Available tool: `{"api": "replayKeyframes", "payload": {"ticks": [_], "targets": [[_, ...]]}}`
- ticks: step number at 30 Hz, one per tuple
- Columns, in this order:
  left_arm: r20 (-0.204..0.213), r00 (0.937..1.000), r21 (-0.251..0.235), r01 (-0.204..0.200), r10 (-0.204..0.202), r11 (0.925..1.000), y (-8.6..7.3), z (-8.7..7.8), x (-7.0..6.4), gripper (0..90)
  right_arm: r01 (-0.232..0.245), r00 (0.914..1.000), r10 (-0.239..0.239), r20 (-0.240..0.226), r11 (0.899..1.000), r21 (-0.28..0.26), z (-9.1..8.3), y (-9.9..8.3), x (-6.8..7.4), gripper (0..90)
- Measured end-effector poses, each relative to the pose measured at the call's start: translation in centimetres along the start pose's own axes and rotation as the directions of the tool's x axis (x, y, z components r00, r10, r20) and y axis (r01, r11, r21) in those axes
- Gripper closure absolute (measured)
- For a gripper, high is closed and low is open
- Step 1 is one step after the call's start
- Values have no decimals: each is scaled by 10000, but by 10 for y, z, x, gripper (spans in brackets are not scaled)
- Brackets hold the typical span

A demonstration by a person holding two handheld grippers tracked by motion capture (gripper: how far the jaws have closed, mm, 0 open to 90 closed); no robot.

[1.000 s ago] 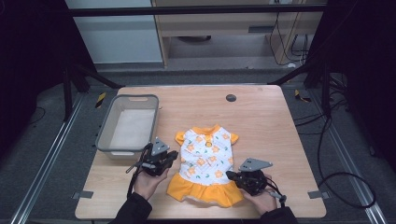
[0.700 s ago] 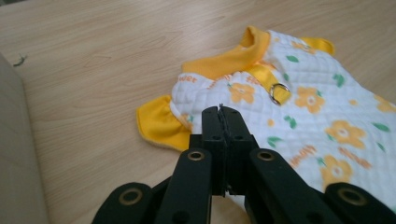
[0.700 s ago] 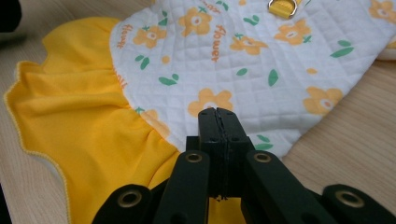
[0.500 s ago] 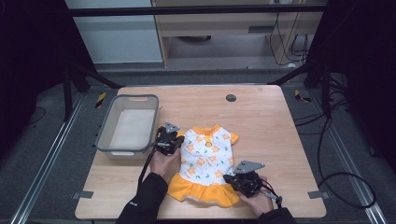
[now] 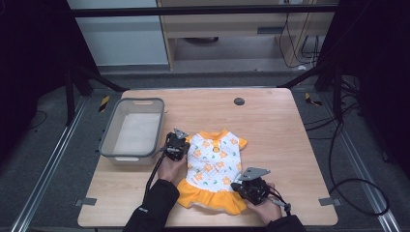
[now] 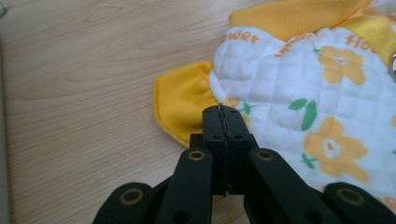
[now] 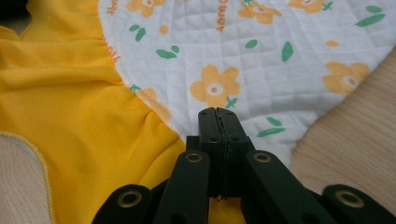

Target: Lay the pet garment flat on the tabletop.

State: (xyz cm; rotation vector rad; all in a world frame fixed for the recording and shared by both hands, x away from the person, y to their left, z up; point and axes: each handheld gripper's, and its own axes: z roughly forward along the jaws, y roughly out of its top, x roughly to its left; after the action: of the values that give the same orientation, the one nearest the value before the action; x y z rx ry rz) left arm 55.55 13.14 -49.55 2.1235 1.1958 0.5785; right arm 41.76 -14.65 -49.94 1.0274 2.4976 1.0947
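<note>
On the wooden table (image 5: 270, 125), near your edge, the small dress (image 5: 212, 166) lies flat: white quilted top with orange flowers, orange collar, sleeves and skirt ruffle. Your left gripper (image 5: 175, 147) sits at its left sleeve, next to the grey bin (image 5: 131, 129); your right gripper (image 5: 251, 188) sits at the lower right side of the dress near the ruffle. From the high view both sets of jaws are hidden under the gripper bodies and your hands, so contact can't be read there. Left gripper view: left gripper (image 6: 223, 114) has its jaws pressed together, tips over the seam where the orange sleeve (image 6: 182, 105) meets the quilted white; can't tell if any fabric is pinched between them or if they just rest on it. Right gripper view: right gripper (image 7: 218, 116) also has jaws together, tips over the white quilted panel just beside the orange skirt (image 7: 84, 116); same doubt about a pinch. Dress runs off the frame on both gripper views, printed lettering partly cut off. Bin is open-topped with a pale floor; nothing discernible inside, though its near wall hides the front strip of the floor. Small dark round disc (image 5: 239, 101) sits on the table toward the far edge, well apart from the dress; can't make out what it is.
</note>
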Motion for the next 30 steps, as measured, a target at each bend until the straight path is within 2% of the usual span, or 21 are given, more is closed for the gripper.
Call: {"api": "replayKeyframes", "payload": {"ticks": [2,7,11,14,16,19,20,21,22,23,26,27,30], "targets": [[-42,10000,70,53,-53,10000,1,1,1,896,18,10000,-18,22,10000,38,0,0,0,900],[-314,9993,195,-174,180,9997,4,2,2,895,86,9999,-88,135,9998,163,-2,0,-1,900],[-372,9992,192,-153,160,9997,4,2,2,895,63,9999,-66,130,9997,234,-3,0,-1,900],[-143,9997,158,186,-183,9997,4,1,4,893,0,10000,-2,84,9997,235,-3,1,-2,900],[-26,9999,116,154,-154,9998,4,-4,4,886,-59,10000,57,59,9997,236,-4,1,-2,900],[420,9989,-406,224,-207,9989,4,-21,2,881,-87,9999,86,-105,9999,-50,-8,2,-3,900],[549,9984,-571,141,-110,9983,4,-28,0,879,-120,9999,118,-101,9997,-205,-11,3,-5,900],[549,9984,-571,141,-110,9983,4,-28,0,878,-167,9999,165,-51,9990,-422,-14,4,-7,900],[843,9964,-850,31,41,9964,2,-41,-4,876,-279,9996,282,49,9976,-638,-17,6,-9,900],[1007,9948,-967,-44,142,9953,1,-48,-6,875,-397,9991,407,95,9955,-860,-20,8,-12,900],[1419,9883,-1112,-395,552,9930,-9,-69,-13,871,-547,9973,616,404,9867,-1534,-29,16,-23,900],[1501,9859,-1078,-583,743,9925,-13,-76,-16,868,-606,9962,703,508,9832,-1723,-31,19,-27,900],[1792,9790,-925,-812,968,9924,-30,-94,-23,864,-895,9911,1086,770,9718,-2180,-33,27,-42,900]]}}
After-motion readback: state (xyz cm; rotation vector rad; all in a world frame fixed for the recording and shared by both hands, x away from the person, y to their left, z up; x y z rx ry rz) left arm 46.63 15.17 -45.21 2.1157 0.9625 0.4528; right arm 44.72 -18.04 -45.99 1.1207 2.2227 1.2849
